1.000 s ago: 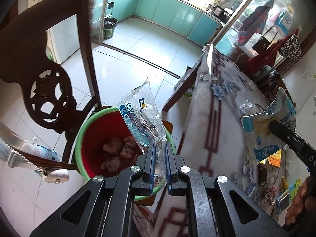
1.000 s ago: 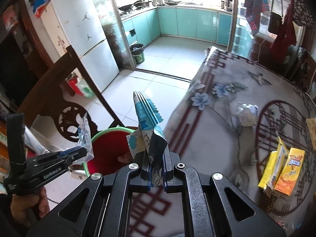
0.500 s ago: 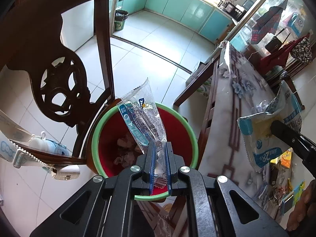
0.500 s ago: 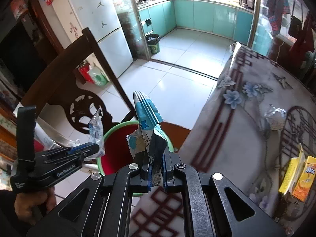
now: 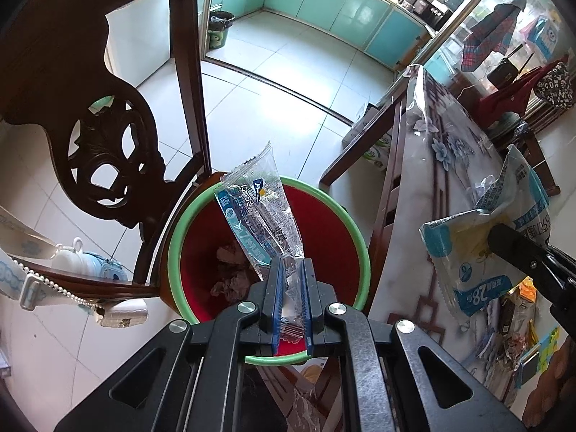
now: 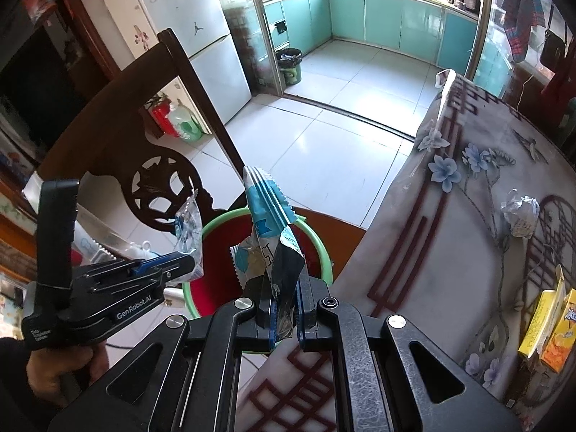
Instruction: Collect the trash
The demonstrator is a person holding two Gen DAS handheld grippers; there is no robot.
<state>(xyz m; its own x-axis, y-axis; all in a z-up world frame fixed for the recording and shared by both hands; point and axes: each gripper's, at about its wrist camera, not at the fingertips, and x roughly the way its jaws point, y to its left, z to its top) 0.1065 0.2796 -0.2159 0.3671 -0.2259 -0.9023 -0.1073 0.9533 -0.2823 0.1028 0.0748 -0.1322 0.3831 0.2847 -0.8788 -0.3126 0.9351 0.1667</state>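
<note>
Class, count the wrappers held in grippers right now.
2: a clear wrapper in the left gripper above the bin; a blue-white wrapper in the right gripper.

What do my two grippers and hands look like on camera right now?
Both the left gripper and the right gripper are matte black with blue finger pads and silver pivot screws. The left body carries white "GenRobot.AI" lettering and an upright black handle. The left hand is bare.

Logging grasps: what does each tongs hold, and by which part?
Left tongs: clear plastic wrapper, by its lower end. Right tongs: blue-and-white snack bag, by its lower end.
</note>
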